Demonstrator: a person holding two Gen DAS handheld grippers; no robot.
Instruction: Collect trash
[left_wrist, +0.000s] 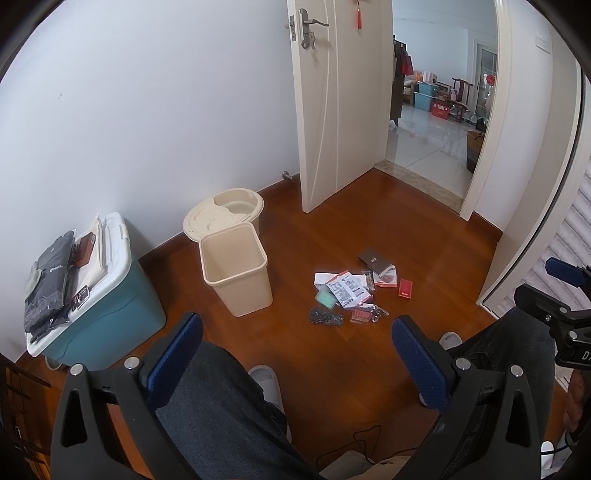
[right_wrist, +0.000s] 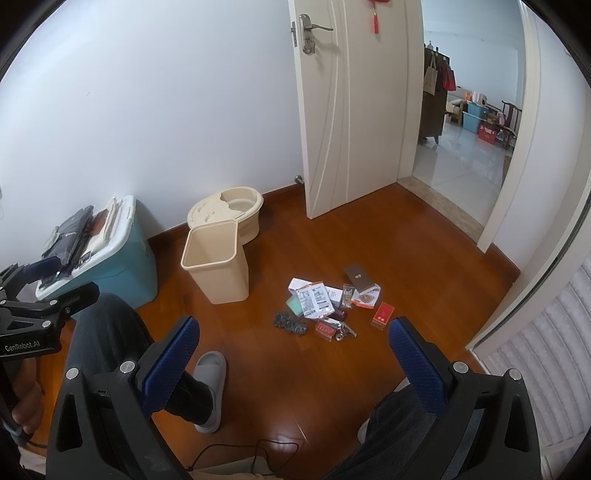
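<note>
On the wooden floor (left_wrist: 424, 236), mid-room — a scatter of trash (left_wrist: 356, 290): white leaflets, small packets, a red card (left_wrist: 405, 288), a grey box (left_wrist: 375, 260), a dark metallic clump (left_wrist: 325, 317). Just left of it, an open beige bin (left_wrist: 236, 271), upright, nothing visible inside. Behind the bin, touching it, a round beige bucket (left_wrist: 225, 214) against the wall. Farther left, a blue storage box (left_wrist: 107, 306) with dark bundles on its white lid. Left gripper (left_wrist: 297, 347) held high above the floor, fingers wide apart, gripping nothing. Right gripper (right_wrist: 293, 347) likewise — fingers spread, nothing between them, well short of the trash.
</note>
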